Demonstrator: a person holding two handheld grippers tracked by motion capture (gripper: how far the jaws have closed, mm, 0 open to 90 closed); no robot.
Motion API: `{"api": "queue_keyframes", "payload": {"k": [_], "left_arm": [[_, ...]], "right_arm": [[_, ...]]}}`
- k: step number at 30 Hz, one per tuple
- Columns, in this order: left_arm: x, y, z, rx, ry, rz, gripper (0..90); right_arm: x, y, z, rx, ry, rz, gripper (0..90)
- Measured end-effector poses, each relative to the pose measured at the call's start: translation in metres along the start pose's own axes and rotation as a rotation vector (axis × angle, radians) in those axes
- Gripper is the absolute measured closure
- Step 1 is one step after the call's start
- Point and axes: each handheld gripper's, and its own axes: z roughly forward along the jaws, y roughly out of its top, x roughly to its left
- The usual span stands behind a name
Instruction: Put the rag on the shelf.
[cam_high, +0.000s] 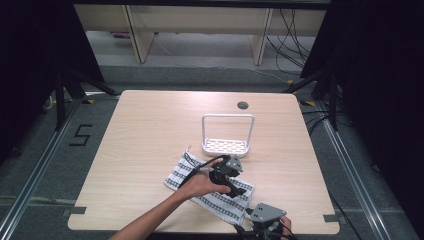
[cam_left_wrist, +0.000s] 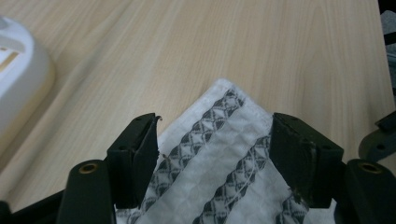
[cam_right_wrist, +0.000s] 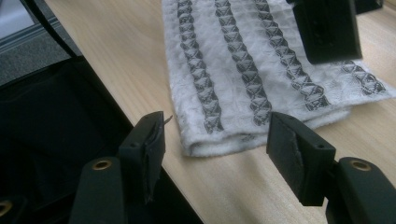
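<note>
Wood-grain laminate covers your table (cam_high: 150, 150), a light rectangular top with one round grommet hole (cam_high: 243, 105) near its far edge. Around it you have grey floor, black curtains on both sides, floor rails, a taped numeral 5 (cam_high: 80, 135) at the left, and pale furniture legs with loose cables beyond.

One folded towel (cam_high: 210, 192) lies on the near half of the table, right of centre. It is white with dark patterned stripes. Its long axis runs diagonally, from far-left to near-right, and the stripes follow that axis. The near-right end shows a folded edge close to the table's near edge.

One white rack (cam_high: 226, 135) with a tall loop handle and a perforated base stands just beyond the towel, apart from it.

You hold two grippers. Your left gripper (cam_left_wrist: 212, 140) rests over the towel's middle, jaws spread wide with a towel corner lying between them, not clamped. Your right gripper (cam_right_wrist: 217, 140) sits at the near table edge, jaws likewise spread, facing the folded end, clear of the cloth.
</note>
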Motion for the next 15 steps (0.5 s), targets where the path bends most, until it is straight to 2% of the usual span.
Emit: {"api": "queue_keyframes", "payload": {"k": [5, 7, 8, 10, 13, 15], "left_arm": [[0.0, 0.004, 0.007, 0.013, -0.014, 0.015, 33.7], [0.0, 0.008, 0.011, 0.037, -0.025, 0.033, 33.9], [-0.001, 0.009, 0.012, 0.039, -0.028, 0.039, 34.0], [-0.001, 0.011, 0.015, 0.048, -0.037, 0.049, 34.1], [0.001, 0.012, 0.02, 0.063, -0.046, 0.057, 34.5], [0.002, 0.011, 0.023, 0.069, -0.054, 0.06, 35.9]], "right_arm": [[0.0, 0.0, 0.0, -0.002, 0.005, -0.018, 38.9], [0.001, 0.0, 0.0, -0.001, 0.007, -0.008, 38.9], [0.003, 0.0, 0.0, 0.004, 0.003, 0.023, 38.9], [0.003, 0.0, 0.0, 0.005, -0.003, 0.026, 38.9], [0.003, 0.0, 0.002, 0.006, -0.009, 0.023, 38.9], [0.002, 0.0, 0.004, 0.016, -0.005, 0.003, 39.0]]}}
